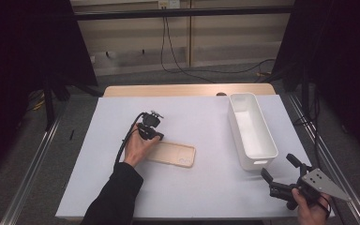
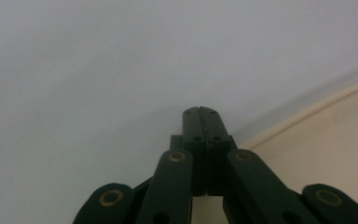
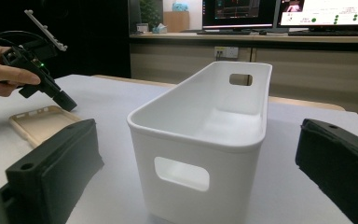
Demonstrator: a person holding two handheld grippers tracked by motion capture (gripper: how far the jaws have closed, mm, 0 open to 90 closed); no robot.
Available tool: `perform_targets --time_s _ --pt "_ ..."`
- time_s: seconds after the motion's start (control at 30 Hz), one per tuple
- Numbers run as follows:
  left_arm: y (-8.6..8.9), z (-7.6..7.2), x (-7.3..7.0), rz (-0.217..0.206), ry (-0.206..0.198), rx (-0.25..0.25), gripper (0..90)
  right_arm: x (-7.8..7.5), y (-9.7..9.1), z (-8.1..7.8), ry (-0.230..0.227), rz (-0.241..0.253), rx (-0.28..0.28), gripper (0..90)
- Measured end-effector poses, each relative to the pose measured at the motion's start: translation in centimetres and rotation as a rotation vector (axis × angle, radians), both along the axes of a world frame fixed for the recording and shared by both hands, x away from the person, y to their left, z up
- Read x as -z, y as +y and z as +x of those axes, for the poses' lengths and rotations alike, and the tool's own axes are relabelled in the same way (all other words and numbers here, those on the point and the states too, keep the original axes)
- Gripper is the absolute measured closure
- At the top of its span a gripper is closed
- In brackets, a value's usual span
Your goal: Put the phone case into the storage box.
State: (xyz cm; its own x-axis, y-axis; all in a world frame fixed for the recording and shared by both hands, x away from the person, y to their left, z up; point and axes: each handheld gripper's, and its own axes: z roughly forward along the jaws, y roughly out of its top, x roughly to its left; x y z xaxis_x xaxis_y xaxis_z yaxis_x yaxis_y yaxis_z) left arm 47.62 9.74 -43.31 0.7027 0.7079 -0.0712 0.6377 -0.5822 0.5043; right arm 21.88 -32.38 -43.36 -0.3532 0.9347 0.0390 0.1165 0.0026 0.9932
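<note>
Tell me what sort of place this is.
Probably a lab or office recording setup: lit computer monitors on a desk behind, black curtains flanking the table, and a cable trailing from a wall socket.

The phone case [image 2: 335, 135] is cut off by the left gripper view's right edge.

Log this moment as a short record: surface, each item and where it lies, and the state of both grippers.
surface: white table cover
phone case: beige phone case, flat on the cover, hollow side up
bin: white plastic bin with handle cutouts, to the right of the case, nothing visible inside
left gripper: left gripper shut, tips down by the case's left end
right gripper: right gripper open, near the bin's near end, holding nothing
</note>
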Motion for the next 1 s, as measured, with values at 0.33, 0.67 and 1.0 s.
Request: perform_targets --time_s 0.33,0.67,1.0 --pt "0.5 -0.9 0.0 -0.004 -0.003 0.016 90.0 0.0 0.0 0.0 0.002 -0.001 0.001 0.0" --pt "0.9 -1.8 0.1 -0.010 -0.017 0.025 90.0 0.0 0.0 0.0 0.004 -0.001 0.000 0.0" --pt "1.2 -2.6 0.1 -0.016 -0.027 0.027 90.0 0.0 0.0 0.0 0.001 0.000 0.000 0.0"
